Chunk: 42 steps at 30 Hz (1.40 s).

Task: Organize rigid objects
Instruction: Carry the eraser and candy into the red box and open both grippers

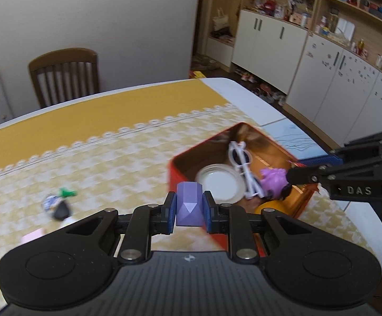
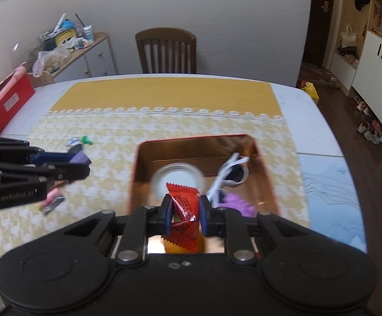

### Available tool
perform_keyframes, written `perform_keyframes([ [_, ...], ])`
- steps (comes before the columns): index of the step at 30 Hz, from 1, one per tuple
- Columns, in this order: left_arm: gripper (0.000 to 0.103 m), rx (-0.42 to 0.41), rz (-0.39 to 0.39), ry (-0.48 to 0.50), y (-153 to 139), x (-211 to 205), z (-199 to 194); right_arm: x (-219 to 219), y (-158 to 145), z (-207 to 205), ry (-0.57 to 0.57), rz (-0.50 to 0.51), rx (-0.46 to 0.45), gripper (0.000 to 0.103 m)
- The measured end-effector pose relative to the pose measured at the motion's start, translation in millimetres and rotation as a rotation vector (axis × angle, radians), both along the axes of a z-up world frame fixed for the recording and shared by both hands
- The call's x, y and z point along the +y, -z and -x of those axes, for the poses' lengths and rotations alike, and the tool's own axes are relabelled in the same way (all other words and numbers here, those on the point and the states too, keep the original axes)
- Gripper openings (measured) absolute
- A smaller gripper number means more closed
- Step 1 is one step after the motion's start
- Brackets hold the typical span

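Observation:
My left gripper (image 1: 189, 208) is shut on a faceted purple block (image 1: 189, 205), held above the tablecloth just left of the red tin box (image 1: 181, 169). In the right wrist view the same left gripper (image 2: 81, 164) shows at the left with the purple block (image 2: 79, 157) in it. My right gripper (image 2: 184, 212) is shut on a red snack packet (image 2: 184, 210), over the near end of the red tin box (image 2: 135, 173). Inside the box lie a white round lid (image 2: 176, 177), white sunglasses (image 2: 230, 169) and a purple frilly toy (image 2: 237, 204). An orange thing shows under the packet.
A green-topped small item (image 2: 81, 141) and a pink item with a clip (image 2: 52, 198) lie on the yellow patterned tablecloth (image 2: 164, 100) to the left. A red carton (image 2: 5, 105) stands at the table's far left. A wooden chair (image 2: 165, 50) stands behind the table.

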<state>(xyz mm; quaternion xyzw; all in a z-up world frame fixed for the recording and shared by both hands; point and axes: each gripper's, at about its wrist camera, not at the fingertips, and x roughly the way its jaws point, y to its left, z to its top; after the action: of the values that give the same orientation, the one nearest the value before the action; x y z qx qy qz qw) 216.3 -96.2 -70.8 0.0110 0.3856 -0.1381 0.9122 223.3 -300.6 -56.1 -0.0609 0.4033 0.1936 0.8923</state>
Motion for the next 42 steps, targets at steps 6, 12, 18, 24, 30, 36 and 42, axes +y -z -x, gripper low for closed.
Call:
perform_keyframes([
  [6,0.02,0.028,0.003,0.03,9.4,-38.3,-35.3,-17.1,7.1,-25.5,-0.017,0.015,-0.003,0.019],
  [12,0.02,0.031,-0.049,0.062,20.6,-64.3,-66.6,-18.2,15.6,-45.2,-0.093,0.029,0.014,0.019],
  [18,0.02,0.049,-0.106,0.061,32.7,-79.8,-94.9,-15.2,28.6,-62.7,-0.113,0.078,0.018,0.019],
  [24,0.02,0.084,-0.125,0.087,43.8,-92.9,-120.8,-10.1,43.4,-75.7,-0.157,0.121,0.034,0.019],
  [30,0.02,0.129,-0.132,0.104,57.6,-104.0,-136.2,-6.9,52.7,-78.5,-0.18,0.154,0.051,0.019],
  [36,0.02,0.169,-0.138,0.105,69.6,-109.2,-146.8,-10.9,57.7,-81.3,-0.174,0.148,0.074,0.02],
  [42,0.02,0.217,-0.137,0.106,77.6,-110.2,-153.2,-11.7,54.3,-81.5,-0.164,0.136,0.086,0.023],
])
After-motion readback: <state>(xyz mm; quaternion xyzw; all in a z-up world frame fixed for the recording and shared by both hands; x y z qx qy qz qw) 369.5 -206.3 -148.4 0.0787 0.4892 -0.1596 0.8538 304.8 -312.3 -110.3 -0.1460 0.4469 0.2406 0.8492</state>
